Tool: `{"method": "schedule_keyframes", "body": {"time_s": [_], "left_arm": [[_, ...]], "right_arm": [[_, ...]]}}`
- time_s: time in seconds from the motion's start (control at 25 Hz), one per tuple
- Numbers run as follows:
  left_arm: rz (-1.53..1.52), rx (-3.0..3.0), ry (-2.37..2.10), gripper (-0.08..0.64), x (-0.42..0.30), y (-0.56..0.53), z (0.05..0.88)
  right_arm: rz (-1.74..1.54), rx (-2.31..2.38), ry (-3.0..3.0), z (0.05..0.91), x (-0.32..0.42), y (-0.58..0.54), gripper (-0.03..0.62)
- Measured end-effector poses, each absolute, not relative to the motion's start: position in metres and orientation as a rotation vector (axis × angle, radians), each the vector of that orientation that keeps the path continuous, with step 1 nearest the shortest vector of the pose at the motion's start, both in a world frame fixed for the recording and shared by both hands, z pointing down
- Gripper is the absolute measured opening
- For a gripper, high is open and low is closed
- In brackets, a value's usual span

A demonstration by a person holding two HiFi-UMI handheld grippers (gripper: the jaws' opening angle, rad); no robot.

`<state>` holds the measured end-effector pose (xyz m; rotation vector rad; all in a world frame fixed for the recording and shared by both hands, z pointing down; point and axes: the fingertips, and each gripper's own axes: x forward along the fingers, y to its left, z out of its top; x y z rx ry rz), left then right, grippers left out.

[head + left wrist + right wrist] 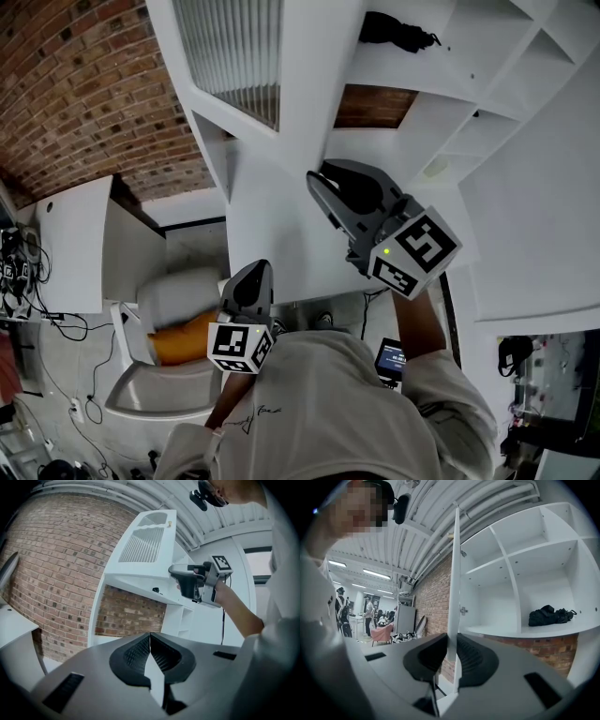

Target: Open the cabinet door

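Note:
The tall white cabinet door [281,225] with a ribbed glass panel [234,56] stands swung out from the white cabinet [450,131]. My right gripper [319,178] is shut on the door's free edge. In the right gripper view the thin door edge [453,573] runs up between the dark pads [476,656]. From the left gripper view the same door [145,545] shows with my right gripper [173,571] clamped on its side. My left gripper [255,270] hangs lower, apart from the door, its jaws [150,637] shut and holding nothing.
A black bag [548,615] lies on an open cabinet shelf [520,632]. A brick wall [84,84] stands behind the cabinet. A white table [75,244], cables [28,272] and an orange-seated chair [178,342] are on the left. People stand far off [342,611].

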<state>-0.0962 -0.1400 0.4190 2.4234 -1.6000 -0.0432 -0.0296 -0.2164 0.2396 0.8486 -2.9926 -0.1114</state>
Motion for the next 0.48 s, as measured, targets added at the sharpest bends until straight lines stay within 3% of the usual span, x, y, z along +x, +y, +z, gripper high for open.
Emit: {"method": "schedule_keyframes", "body": {"time_s": [0.48], "left_arm": [[-0.049, 2.421, -1.607, 0.016, -0.101, -0.133, 0.416]], "right_arm": [[-0.151, 0.747, -3.006, 0.239, -0.047, -0.193, 0.072]]}}
